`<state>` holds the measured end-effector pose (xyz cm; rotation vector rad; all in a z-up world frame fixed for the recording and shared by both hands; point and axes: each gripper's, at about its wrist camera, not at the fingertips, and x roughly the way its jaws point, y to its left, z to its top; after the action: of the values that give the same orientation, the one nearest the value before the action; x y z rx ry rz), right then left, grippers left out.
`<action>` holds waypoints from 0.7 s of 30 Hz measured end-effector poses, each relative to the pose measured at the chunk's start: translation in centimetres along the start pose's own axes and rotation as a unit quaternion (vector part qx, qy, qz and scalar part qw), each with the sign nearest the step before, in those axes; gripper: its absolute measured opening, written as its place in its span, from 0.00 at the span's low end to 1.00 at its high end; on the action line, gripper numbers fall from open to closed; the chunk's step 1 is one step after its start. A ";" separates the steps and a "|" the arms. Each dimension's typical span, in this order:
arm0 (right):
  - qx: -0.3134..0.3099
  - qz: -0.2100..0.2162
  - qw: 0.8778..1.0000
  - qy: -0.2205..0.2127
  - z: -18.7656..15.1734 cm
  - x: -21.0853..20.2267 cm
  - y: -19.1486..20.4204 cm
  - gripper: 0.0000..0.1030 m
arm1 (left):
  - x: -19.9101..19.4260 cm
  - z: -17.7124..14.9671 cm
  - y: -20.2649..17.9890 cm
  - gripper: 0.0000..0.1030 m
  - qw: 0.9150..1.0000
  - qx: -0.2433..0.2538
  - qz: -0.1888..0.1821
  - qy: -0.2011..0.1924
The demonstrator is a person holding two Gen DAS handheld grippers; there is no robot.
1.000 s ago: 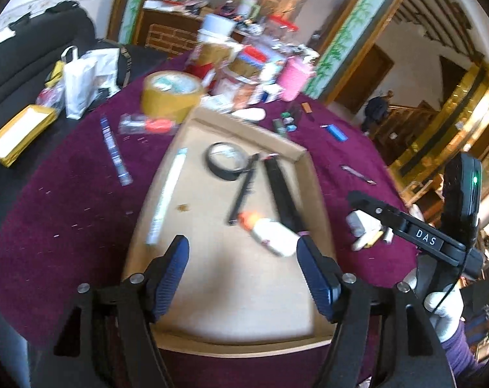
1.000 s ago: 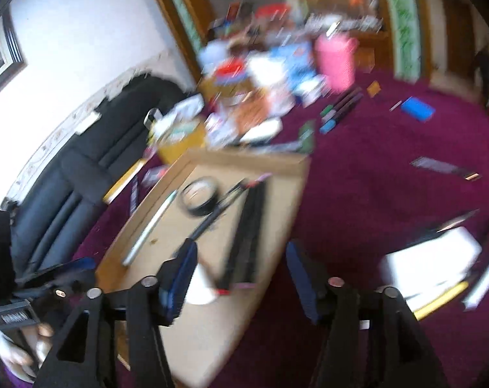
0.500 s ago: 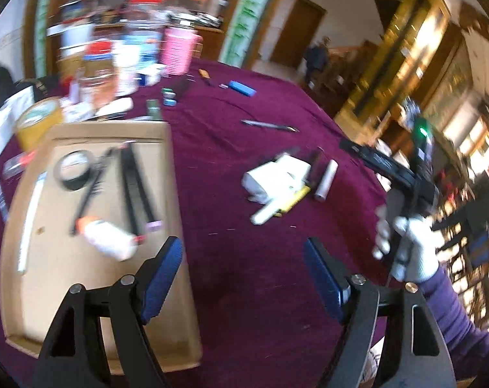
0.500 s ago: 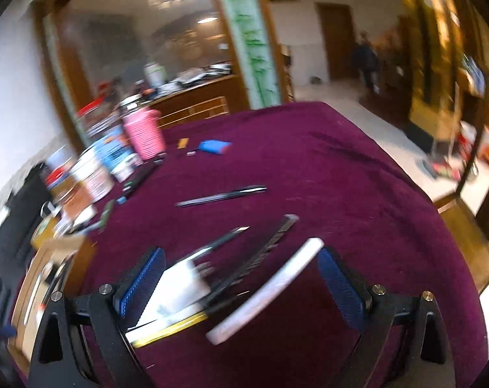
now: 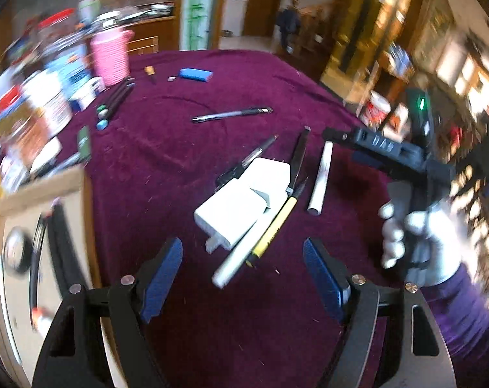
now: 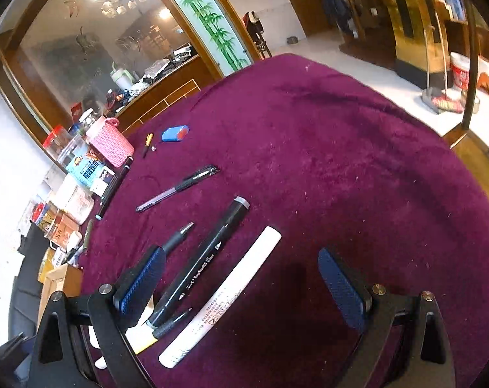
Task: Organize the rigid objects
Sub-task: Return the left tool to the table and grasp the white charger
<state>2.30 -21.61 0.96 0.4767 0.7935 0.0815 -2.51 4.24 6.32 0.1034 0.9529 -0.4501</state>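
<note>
Maroon cloth covers the worktop (image 6: 341,135), where both tongs hover open over a cluster of pens and markers.

Left tongs (image 5: 242,266) stand wide and grip nothing, above a white box (image 5: 241,203) with a yellow pen (image 5: 275,226) and a white marker (image 5: 320,177) beside it. Right tongs (image 6: 241,278), whose jaws have just been opening, stand very wide and empty; the same white marker and a black marker (image 6: 208,255) lie on the cloth between the pads, untouched. At the left edge of the left wrist view sits a cardboard tray (image 5: 79,213), blurred, with dark things in it. A gloved hand (image 5: 412,239) holds the right tool.
</note>
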 end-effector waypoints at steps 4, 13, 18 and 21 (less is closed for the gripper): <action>-0.017 -0.005 1.000 -0.013 0.0 -0.5 0.4 0.94 | 3.1 1.0 -0.2 0.74 0.998 0.053 0.008 0.016; -0.034 -0.007 0.999 -0.005 -0.1 -0.2 1.0 0.94 | 6.7 2.4 0.7 0.59 0.996 0.066 0.001 0.052; -0.027 -0.007 1.000 0.002 0.0 0.1 0.8 0.94 | 6.6 2.2 0.6 0.58 0.996 0.074 0.003 0.048; -0.028 -0.007 1.000 0.002 0.0 0.1 0.8 0.94 | 6.9 2.4 0.5 0.59 0.996 0.073 0.000 0.048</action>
<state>2.44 -20.90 1.24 0.4189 0.7968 0.0912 2.98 1.81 2.07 0.2587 1.0129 -0.5170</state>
